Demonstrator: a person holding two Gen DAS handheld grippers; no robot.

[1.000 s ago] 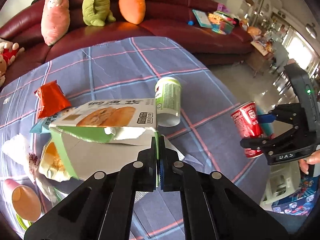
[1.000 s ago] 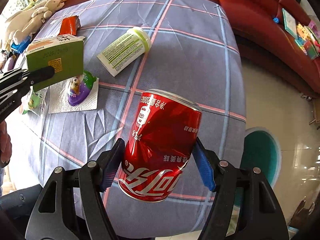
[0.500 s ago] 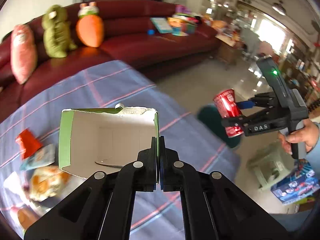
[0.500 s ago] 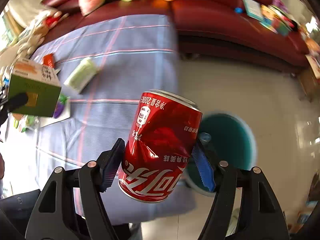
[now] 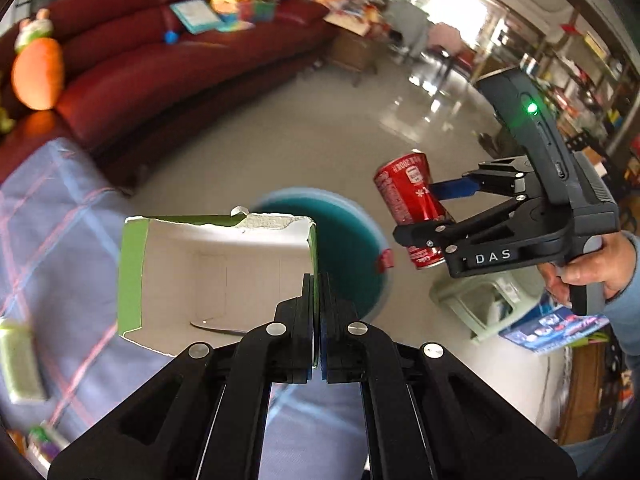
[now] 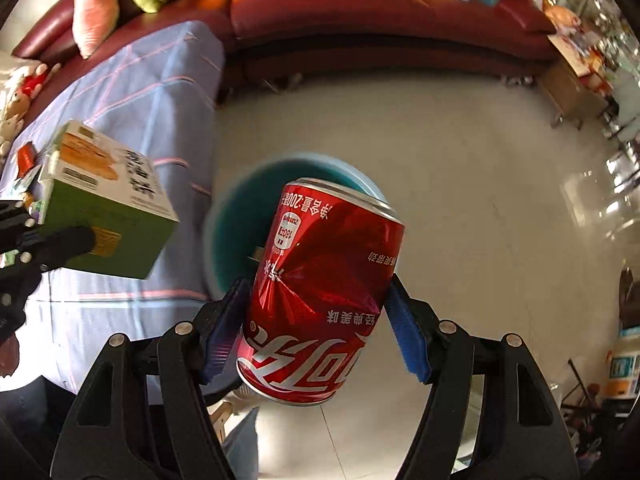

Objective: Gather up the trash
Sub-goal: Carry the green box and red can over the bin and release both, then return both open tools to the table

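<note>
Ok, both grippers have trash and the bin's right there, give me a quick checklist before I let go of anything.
1. Right gripper clamped on the red can: ok, blue pads press both sides.
2. Left gripper clamped on the torn green box: ok, shut on its wall.
3. Can over the teal bin: ok in the right wrist view, where the bin's mouth shows behind it; the left wrist view puts it near the bin's edge.
4. Box over the bin: not ok, it mostly hangs over the checked cloth, beside the bin.
5. Room in the bin: cannot tell, its inside is blurred.
6. Grippers clear of each other: ok, apart.
</note>
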